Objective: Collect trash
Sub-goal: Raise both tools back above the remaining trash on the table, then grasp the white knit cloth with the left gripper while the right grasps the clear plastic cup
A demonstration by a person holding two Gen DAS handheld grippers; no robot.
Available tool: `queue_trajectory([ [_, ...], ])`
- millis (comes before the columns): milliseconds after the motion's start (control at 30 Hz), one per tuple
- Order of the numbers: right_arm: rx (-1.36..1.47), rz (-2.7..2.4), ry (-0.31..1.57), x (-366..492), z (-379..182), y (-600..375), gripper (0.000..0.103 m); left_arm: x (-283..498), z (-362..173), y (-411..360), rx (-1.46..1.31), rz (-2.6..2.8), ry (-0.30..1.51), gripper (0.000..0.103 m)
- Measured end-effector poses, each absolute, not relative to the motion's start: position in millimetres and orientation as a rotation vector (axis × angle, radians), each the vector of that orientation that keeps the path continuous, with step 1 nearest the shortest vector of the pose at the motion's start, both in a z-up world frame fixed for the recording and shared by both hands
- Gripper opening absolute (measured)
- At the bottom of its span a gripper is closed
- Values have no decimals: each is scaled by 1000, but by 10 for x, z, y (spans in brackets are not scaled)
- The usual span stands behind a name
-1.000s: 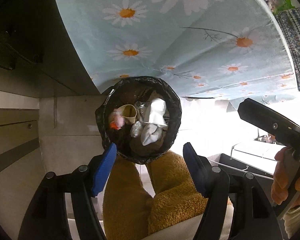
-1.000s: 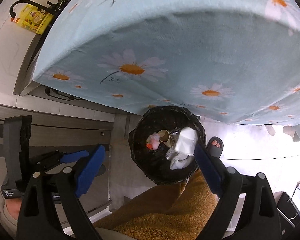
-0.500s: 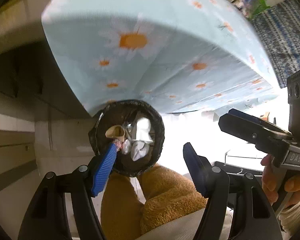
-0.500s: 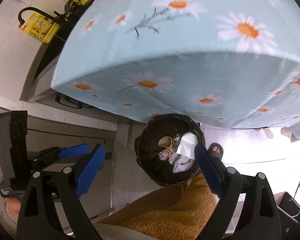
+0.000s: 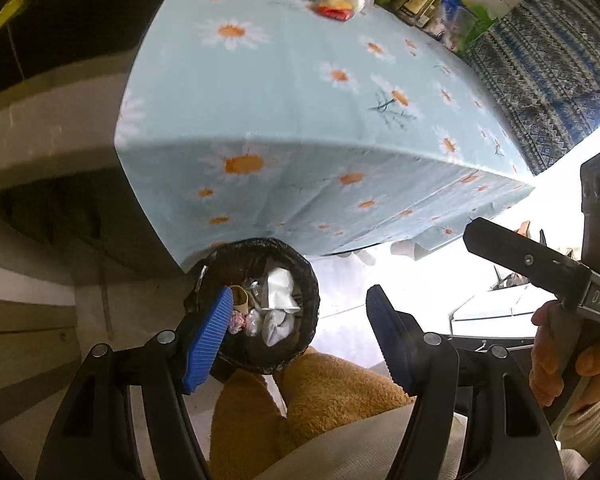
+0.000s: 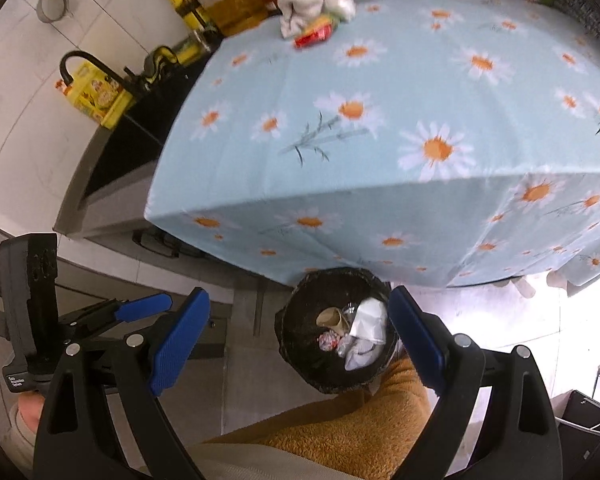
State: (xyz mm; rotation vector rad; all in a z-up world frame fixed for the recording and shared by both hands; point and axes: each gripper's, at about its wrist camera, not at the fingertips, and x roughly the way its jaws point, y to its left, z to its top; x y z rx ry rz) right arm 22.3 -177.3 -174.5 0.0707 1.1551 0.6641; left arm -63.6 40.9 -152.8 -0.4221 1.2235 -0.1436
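Surface: light-blue daisy-print tablecloth surface, crumpled wrappers and bottles at far edge.
Floor: black-lined round trash bin.
Left tool: spread, empty.
Right tool: spread, empty.

A pale blue tablecloth printed with white daisies with orange hearts and thin green stems covers the table. Below stands a round bin lined with glossy black plastic, holding white crumpled paper and a tan paper cup. Both grippers carry ribbed blue pads on black frames. A yellow box sits at the left.
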Motion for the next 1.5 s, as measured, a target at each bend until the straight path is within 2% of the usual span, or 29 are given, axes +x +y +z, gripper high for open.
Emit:
queue_trajectory([
  [333,49,669,1006,131,-1275,-1716,90,-559,-1060,537,-362,-169,1128,67],
  [667,29,697,943,370,-1020,-1628,90,-255,-816,606,-347,-145,1060,67],
  [1500,-47,882,928,2677,-926,-1570,90,1574,-561,423,-364,116,1039,67],
])
